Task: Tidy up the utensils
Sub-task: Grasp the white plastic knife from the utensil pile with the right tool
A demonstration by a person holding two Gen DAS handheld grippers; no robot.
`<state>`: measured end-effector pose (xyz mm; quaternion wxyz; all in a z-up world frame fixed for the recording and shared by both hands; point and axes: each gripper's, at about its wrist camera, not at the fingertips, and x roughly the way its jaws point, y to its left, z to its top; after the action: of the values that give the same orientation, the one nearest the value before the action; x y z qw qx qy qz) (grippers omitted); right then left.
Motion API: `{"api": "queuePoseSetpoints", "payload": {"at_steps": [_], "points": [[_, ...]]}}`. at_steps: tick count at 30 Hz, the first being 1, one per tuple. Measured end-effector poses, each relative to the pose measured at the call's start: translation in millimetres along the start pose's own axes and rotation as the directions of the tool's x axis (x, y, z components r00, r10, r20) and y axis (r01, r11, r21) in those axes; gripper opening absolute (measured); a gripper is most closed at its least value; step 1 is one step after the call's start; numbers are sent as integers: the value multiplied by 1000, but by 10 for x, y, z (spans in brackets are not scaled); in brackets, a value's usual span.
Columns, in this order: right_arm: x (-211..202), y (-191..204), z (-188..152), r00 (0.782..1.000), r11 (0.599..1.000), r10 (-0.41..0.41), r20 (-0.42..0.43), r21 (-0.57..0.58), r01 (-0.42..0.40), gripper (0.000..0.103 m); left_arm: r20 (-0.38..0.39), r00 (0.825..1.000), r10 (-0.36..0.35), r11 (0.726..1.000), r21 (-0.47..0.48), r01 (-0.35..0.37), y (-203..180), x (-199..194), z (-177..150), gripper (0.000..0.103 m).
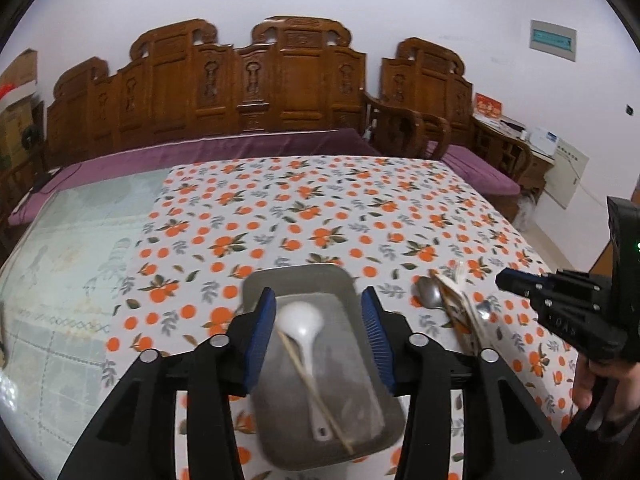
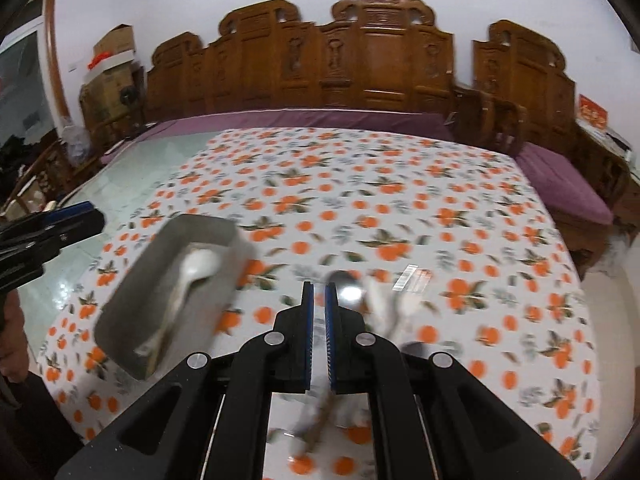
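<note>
A grey rectangular tray (image 1: 297, 273) sits on the orange-print tablecloth, holding a white spoon (image 1: 301, 322) and a thin wooden chopstick (image 1: 316, 390). My left gripper (image 1: 318, 297) hovers over the tray, open, with nothing between its blue pads. To the tray's right lie a metal spoon (image 1: 430, 294) and a loose heap of other utensils (image 1: 462, 312). My right gripper (image 2: 319, 288) is shut and empty, just left of the metal spoon (image 2: 346, 292) and above blurred utensils (image 2: 384, 308). From this side the tray (image 2: 132, 292) is at the left, with the left gripper (image 2: 82, 218) beyond it.
The tablecloth (image 1: 320, 208) covers the table's right part; bare glass top (image 1: 68, 248) shows at the left. A carved wooden bench (image 1: 256, 88) with purple cushions runs behind the table. A person's hand (image 1: 588, 380) holds the right gripper. A clear wrapper (image 2: 412, 276) lies by the spoons.
</note>
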<state>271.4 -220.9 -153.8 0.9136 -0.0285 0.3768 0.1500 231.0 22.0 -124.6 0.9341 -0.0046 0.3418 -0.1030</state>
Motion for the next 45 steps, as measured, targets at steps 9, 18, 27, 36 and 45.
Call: {"api": "queuePoseSetpoints", "payload": {"at_steps": [9, 18, 27, 36, 45], "points": [[106, -476, -291, 996, 997, -78, -30, 16, 79, 12, -30, 999, -41, 998, 45, 42, -435, 161, -103, 44], [455, -421, -448, 999, 1000, -7, -53, 9, 7, 14, -66, 997, -33, 996, 81, 38, -653, 305, -256, 48], [790, -221, -509, 993, 997, -29, -117, -77, 20, 15, -97, 995, -20, 994, 103, 30, -754, 436, -361, 48], [842, -349, -559, 986, 996, -78, -149, -61, 69, 10, -104, 994, -26, 991, 125, 39, -863, 456, -428, 48], [629, -446, -465, 994, 1000, -24, -104, 4, 24, 4, -105, 994, -36, 989, 139, 51, -998, 492, -499, 48]]}}
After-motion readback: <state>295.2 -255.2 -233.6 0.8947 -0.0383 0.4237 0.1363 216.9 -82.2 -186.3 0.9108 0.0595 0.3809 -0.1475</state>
